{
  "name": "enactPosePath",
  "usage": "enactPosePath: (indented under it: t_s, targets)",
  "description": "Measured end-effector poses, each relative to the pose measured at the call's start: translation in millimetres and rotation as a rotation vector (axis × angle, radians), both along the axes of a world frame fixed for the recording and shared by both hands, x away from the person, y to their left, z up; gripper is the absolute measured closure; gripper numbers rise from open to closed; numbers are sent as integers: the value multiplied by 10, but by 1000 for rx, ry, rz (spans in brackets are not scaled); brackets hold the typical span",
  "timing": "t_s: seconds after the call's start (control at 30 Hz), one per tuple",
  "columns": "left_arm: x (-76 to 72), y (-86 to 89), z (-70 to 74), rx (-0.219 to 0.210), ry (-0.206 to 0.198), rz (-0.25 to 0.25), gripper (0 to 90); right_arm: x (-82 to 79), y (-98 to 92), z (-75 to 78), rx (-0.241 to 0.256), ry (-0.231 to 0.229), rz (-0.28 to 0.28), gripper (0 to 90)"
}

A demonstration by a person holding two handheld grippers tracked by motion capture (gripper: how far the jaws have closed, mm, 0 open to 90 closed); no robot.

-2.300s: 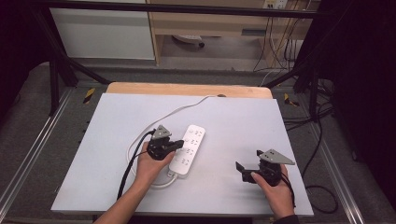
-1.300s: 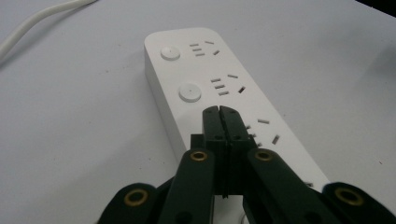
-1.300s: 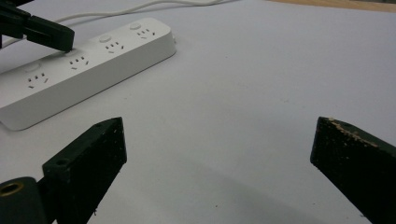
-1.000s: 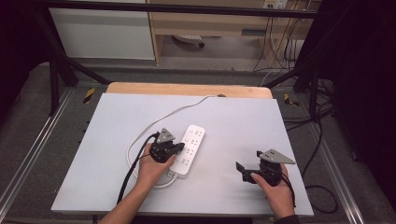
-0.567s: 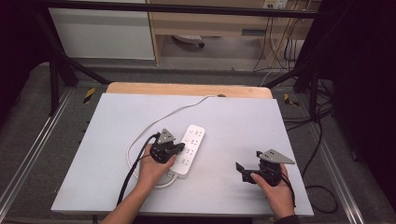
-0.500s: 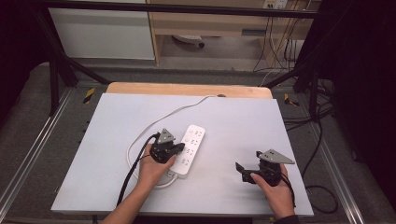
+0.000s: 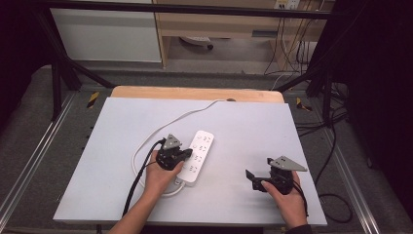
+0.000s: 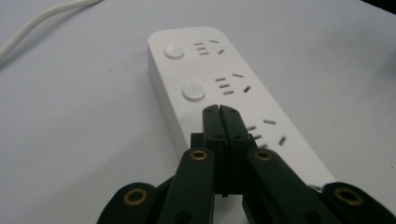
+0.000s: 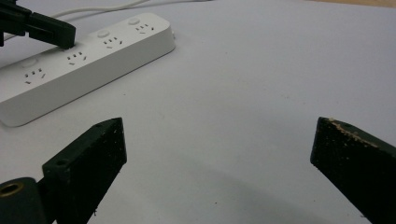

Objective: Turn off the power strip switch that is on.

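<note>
A white power strip [image 7: 199, 155] lies flat near the middle of the white table top [image 7: 107, 146], and its white cord [image 7: 168, 122] loops away to the far edge. My left gripper [image 7: 187, 153] is shut with nothing in it. Its joined tips [image 8: 219, 112] rest on or just over the strip's top [image 8: 243, 79], beside a row of round buttons [image 8: 194, 90]. My right gripper [image 7: 252, 179] hovers near the front right of the table. Its jaws are wide open [image 9: 219, 140] over bare surface. It faces the strip [image 9: 84, 56] and the left gripper [image 9: 46, 29].
A wooden board edge [image 7: 195, 92] shows behind the white top. A black cable [image 7: 139, 178] trails from the left gripper toward the front edge. Metal frame rails and floor cables surround the table; shelving stands behind.
The left gripper has edged slightly toward the strip and now barely moves. The right gripper has stayed where it was, open.
</note>
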State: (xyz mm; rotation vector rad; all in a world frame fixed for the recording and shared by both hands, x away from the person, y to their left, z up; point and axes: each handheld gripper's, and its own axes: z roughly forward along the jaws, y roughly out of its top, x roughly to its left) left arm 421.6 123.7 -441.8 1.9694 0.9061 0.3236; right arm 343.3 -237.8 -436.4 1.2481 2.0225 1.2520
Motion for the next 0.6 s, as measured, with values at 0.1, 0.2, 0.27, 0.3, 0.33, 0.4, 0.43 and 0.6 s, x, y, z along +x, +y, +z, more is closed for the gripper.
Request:
enactPosePath:
  t_s: [0.1, 0.2, 0.27, 0.3, 0.33, 0.4, 0.43, 0.6]
  targets:
    - [-24, -22, 10, 37, -29, -13, 900, 3, 0, -2, 2, 2, 1, 41]
    - [-31, -24, 12, 39, -31, -13, 900, 7, 0, -5, -2, 1, 1, 41]
    - [-36, -28, 11, 41, -35, -15, 900, 4, 3, -2, 0, 2, 1, 41]
    - [-36, -30, 11, 43, -36, -15, 900, 3, 2, -1, -1, 0, 2, 41]
    - [-37, -30, 11, 43, -36, -15, 900, 1, 2, -1, -1, 0, 2, 41]
    - [-35, -27, 10, 39, -33, -14, 900, 4, 4, -4, -2, 2, 1, 41]
    - [-37, -31, 12, 44, -36, -14, 900, 4, 4, -5, -2, 5, 1, 41]
    - [-48, -48, 13, 59, -47, -9, 900, 2, 7, -6, -3, 4, 2, 41]
